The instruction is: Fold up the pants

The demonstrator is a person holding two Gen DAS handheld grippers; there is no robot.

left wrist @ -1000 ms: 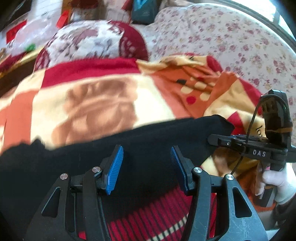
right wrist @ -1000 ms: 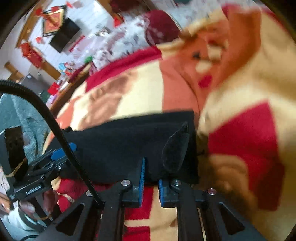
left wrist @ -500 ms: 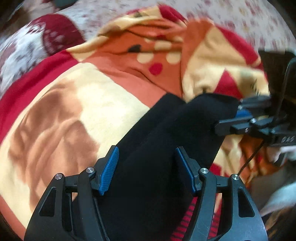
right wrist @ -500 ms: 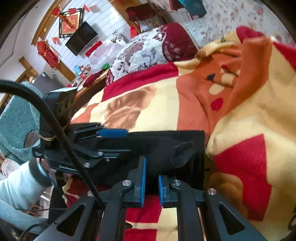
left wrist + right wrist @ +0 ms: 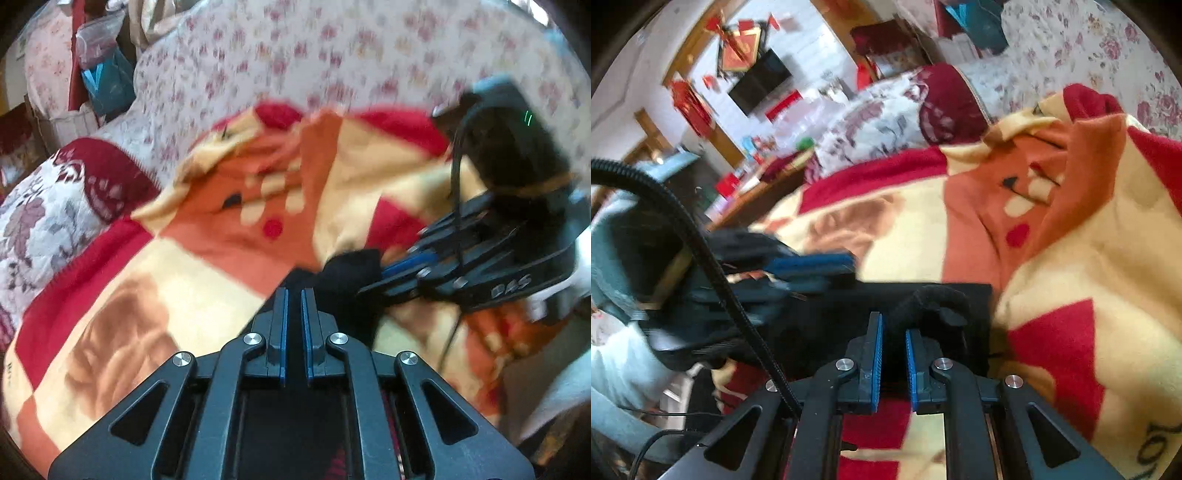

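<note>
Left gripper [image 5: 293, 295] has closed since 0.5 s ago — blue ribbed pads now clamp the black pants [image 5: 849, 317]. Right gripper [image 5: 894, 325] stays pinched on their bunched edge, over the fuzzy patchwork blanket [image 5: 1071, 258].

The left claw [image 5: 293, 295] is pinched shut on the black pants [image 5: 347, 280] over the patchwork blanket [image 5: 184, 273]. The right claw [image 5: 373, 277] grips the pants just beside it.

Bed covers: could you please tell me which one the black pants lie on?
The orange-cream-red blanket under the pants; the floral quilt and maroon-white pillow sit behind, clear of them.
</note>
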